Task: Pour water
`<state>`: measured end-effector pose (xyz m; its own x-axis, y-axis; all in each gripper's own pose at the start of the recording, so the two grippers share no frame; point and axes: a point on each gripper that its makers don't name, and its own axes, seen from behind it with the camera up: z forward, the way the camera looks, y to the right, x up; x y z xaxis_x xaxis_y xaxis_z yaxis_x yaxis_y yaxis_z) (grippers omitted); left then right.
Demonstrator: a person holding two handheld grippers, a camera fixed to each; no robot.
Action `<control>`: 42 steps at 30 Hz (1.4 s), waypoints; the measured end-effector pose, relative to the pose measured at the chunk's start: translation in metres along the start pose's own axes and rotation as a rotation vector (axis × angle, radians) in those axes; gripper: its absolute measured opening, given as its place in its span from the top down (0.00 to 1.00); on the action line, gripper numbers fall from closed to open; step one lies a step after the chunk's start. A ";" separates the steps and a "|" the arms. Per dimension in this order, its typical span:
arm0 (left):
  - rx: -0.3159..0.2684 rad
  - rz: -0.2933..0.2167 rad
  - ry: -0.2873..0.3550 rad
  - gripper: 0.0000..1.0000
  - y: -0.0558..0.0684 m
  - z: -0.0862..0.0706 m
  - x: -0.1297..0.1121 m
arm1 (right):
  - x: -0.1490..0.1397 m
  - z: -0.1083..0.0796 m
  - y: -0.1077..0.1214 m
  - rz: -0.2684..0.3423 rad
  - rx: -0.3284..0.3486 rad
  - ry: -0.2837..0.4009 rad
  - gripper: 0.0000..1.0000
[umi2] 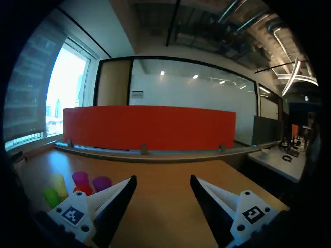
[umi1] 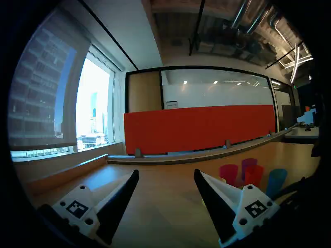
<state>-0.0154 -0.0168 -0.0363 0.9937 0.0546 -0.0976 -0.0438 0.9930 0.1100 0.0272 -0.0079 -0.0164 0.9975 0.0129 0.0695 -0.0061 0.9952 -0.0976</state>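
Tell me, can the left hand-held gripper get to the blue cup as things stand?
Probably yes. The left hand-held gripper is open and empty, and the blue cup stands off to its right, outermost among the cups, with bare desk ahead. It would have to turn right.

table (umi2: pixel 165 194) — looks wood, smooth, soft sheen | cups (umi1: pixel 253 174), lower right — translucent plastic | red partition (umi1: pixel 198 128), centre: matt | gripper fingers (umi2: pixel 78 211): white matt plastic

Left claw (umi1: pixel 165 171) and right claw (umi2: pixel 162 177), fingers wide apart (both roughly level)
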 end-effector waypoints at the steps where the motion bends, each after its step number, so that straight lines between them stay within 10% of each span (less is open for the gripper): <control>1: -0.001 -0.002 -0.001 0.01 0.000 0.000 -0.002 | 0.000 0.000 0.000 0.000 -0.001 0.000 0.00; 42: -0.030 -0.066 -0.052 0.01 0.004 0.008 -0.036 | 0.013 -0.006 0.006 -0.023 -0.034 0.019 0.00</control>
<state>-0.0505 -0.0154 -0.0246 0.9985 -0.0160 -0.0525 0.0199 0.9970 0.0749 0.0405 -0.0023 -0.0221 0.9985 -0.0121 0.0535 0.0190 0.9913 -0.1301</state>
